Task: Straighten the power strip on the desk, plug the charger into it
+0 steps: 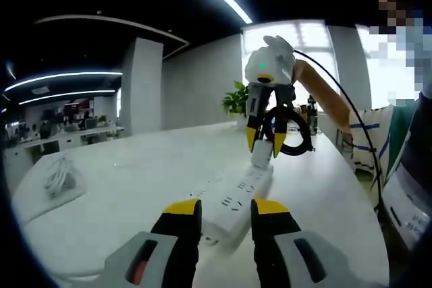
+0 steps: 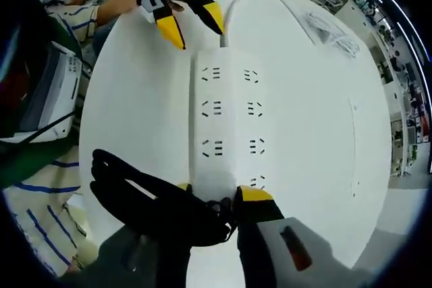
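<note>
In the left gripper view, the left gripper (image 1: 226,210) stood released, its jaws straddling the near end of the power strip (image 1: 233,204) on the desk (image 1: 135,187); ahead, the right gripper (image 1: 264,141) clenched the white charger (image 1: 261,156) over the strip's far end. In the right gripper view, the charger's black cable (image 2: 158,207) draped across the jaws, the strip stretching ahead toward the left gripper (image 2: 196,25).

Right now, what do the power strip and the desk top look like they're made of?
Power strip: probably white moulded plastic, smooth satin shell with crisp socket slots. Desk: white, smooth, likely laminate or painted board; it shows soft sheen from the ceiling lights, so the material is uncertain.
</note>
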`<state>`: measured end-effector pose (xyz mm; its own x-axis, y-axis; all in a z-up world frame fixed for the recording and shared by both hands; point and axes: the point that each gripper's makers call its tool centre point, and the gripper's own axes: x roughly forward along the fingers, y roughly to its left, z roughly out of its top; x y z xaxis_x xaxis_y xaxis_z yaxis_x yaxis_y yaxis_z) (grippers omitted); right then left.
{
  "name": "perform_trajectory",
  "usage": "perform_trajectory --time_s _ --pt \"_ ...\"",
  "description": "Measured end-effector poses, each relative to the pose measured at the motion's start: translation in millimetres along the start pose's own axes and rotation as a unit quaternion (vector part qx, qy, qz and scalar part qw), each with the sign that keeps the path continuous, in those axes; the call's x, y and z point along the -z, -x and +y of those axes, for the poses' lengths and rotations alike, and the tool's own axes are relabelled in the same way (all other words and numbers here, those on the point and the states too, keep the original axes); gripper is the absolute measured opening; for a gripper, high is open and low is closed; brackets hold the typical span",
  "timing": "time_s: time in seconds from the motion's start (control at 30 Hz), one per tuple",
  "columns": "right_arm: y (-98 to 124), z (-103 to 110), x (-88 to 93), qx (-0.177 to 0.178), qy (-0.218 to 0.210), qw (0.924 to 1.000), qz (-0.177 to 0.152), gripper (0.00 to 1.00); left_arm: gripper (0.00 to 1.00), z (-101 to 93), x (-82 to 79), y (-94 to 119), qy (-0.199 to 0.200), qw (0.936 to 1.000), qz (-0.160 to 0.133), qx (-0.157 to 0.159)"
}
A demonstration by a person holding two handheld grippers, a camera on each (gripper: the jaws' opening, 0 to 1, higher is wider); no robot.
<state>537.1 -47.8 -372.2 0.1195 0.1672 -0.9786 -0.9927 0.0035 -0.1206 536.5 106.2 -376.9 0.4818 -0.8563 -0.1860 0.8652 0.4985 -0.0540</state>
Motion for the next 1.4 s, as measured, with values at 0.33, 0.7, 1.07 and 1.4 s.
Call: perform_trajectory --time_s 0.33,0.7,1.07,1.4 --pt "2 2 1.1 0.028 0.010 0.9980 -0.055 0.22 0.29 -1.9 -1.0 0 0.001 1.0000 0.000 0.004" --pt "-14 -5 2.4 0.032 0.021 0.9990 0.023 0.23 0.29 -4.2 -3.3 2 -0.001 1.0000 -0.007 0.004" --pt "-13 -13 1.7 0.042 0.011 0.9986 -0.030 0.23 0.29 -6.5 -5.6 2 0.000 0.9999 -0.012 0.007" --pt "-17 -13 2.8 0.038 0.018 0.9991 -0.007 0.24 0.28 -4.4 -3.3 1 0.002 1.0000 -0.008 0.004"
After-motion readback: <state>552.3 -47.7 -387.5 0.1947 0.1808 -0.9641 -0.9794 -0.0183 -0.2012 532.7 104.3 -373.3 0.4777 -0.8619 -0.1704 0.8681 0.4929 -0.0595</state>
